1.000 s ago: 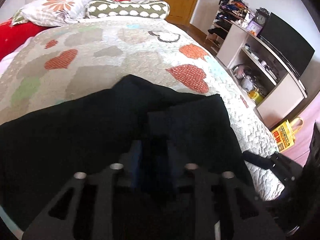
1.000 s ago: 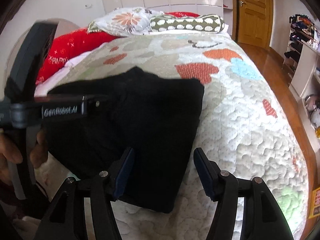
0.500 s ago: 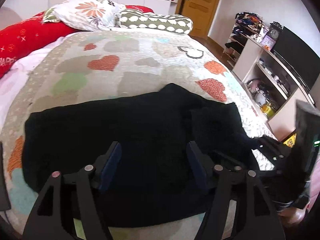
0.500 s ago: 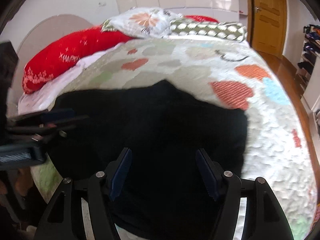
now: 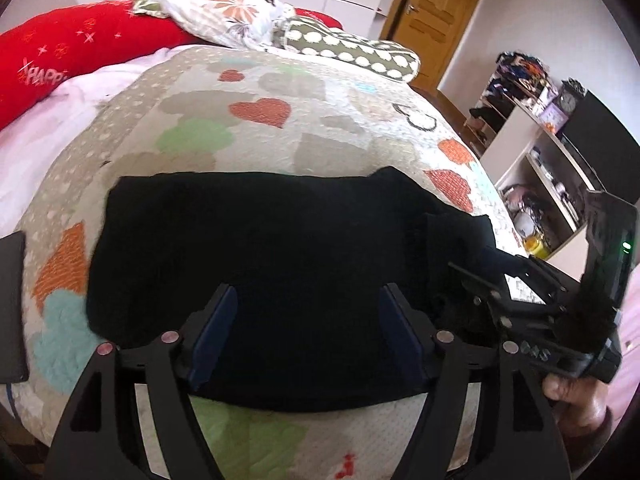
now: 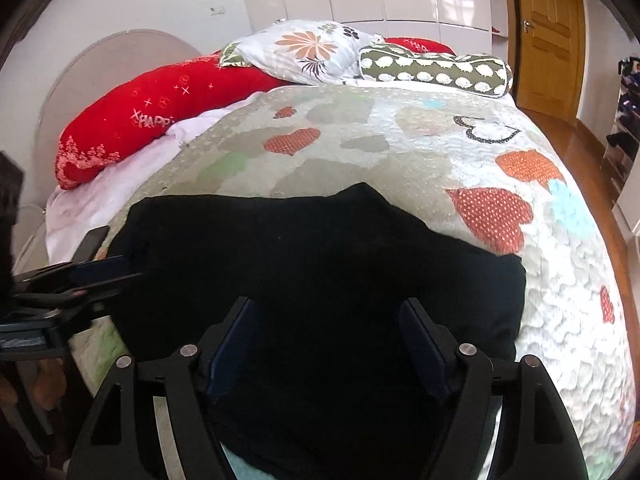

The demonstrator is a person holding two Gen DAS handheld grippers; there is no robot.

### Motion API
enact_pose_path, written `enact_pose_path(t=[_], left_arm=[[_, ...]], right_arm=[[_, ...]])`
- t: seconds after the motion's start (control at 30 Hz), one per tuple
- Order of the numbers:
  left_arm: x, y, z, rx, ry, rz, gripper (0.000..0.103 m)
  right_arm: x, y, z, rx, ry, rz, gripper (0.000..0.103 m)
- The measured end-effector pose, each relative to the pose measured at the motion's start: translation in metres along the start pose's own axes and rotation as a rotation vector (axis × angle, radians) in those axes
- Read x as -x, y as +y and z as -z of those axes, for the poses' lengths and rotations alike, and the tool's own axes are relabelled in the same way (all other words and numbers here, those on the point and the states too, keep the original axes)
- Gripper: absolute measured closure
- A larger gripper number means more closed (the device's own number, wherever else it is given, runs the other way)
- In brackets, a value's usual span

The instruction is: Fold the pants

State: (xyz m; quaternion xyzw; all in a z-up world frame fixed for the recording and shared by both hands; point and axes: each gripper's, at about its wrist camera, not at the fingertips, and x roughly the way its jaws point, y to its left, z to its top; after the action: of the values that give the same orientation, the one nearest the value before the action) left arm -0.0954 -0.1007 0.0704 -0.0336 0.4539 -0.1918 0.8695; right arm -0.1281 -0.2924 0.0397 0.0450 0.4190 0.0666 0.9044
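The black pants (image 5: pixel 280 248) lie folded in a wide flat rectangle on the heart-patterned quilt (image 5: pixel 260 120), near the bed's front edge. They also show in the right wrist view (image 6: pixel 320 280). My left gripper (image 5: pixel 308 308) is open and empty, held above the pants' near edge. My right gripper (image 6: pixel 328 320) is open and empty above the pants too. The right gripper appears in the left wrist view (image 5: pixel 500 280) at the pants' right end. The left gripper appears in the right wrist view (image 6: pixel 80 276) at their left end.
A red bolster (image 6: pixel 160 116), a floral pillow (image 6: pixel 304 48) and a spotted bolster (image 6: pixel 436 68) lie at the head of the bed. A shelf unit with a TV (image 5: pixel 560 152) stands to the right. A wooden door (image 6: pixel 548 28) is beyond the bed.
My left gripper has opened and let go of the pants, then drawn back. Both grippers have pulled back and up, so the whole folded pants now show.
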Motion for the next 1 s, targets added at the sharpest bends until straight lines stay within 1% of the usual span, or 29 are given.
enact_pose_path(t=[0.17,0.23,0.3,0.43,0.5,0.53,0.6,0.7,0.8,0.9,1.0], left_arm=[[0.007,0.016,0.004,0.018,-0.01,-0.035,0.026],[0.007,0.025,0.006,0.038,-0.006,-0.045,0.026],[0.006,0.033,0.008,0.061,0.0,-0.052,0.026],[0.008,0.045,0.011,0.093,0.007,-0.047,0.026],[0.012,0.052,0.014,0.122,0.002,-0.007,0.025],[0.016,0.057,0.016,0.142,-0.003,0.021,0.02],[0.023,0.064,0.02,0.169,-0.016,0.044,0.019],[0.033,0.078,0.029,0.209,-0.029,0.045,0.019],[0.037,0.093,0.04,0.26,-0.032,0.02,0.019],[0.033,0.1,0.042,0.277,-0.034,0.008,0.019],[0.022,0.106,0.043,0.304,-0.025,0.017,0.019]], right_arm=[[-0.027,-0.003,-0.002,-0.026,0.051,-0.001,0.025],[-0.035,0.0,-0.001,-0.011,0.074,0.016,0.024],[-0.032,0.004,-0.002,0.006,0.072,0.025,0.023],[-0.019,0.011,-0.013,0.002,0.04,0.004,0.022],[-0.014,0.02,-0.022,0.024,0.019,-0.035,0.022],[-0.013,0.026,-0.026,0.042,0.013,-0.044,0.023],[-0.014,0.043,-0.036,0.094,0.006,-0.076,0.022],[-0.023,0.073,-0.051,0.164,0.009,-0.153,0.022],[-0.038,0.1,-0.062,0.211,0.012,-0.218,0.021],[-0.063,0.129,-0.076,0.273,0.048,-0.281,0.02],[-0.089,0.156,-0.085,0.344,0.1,-0.289,0.02]])
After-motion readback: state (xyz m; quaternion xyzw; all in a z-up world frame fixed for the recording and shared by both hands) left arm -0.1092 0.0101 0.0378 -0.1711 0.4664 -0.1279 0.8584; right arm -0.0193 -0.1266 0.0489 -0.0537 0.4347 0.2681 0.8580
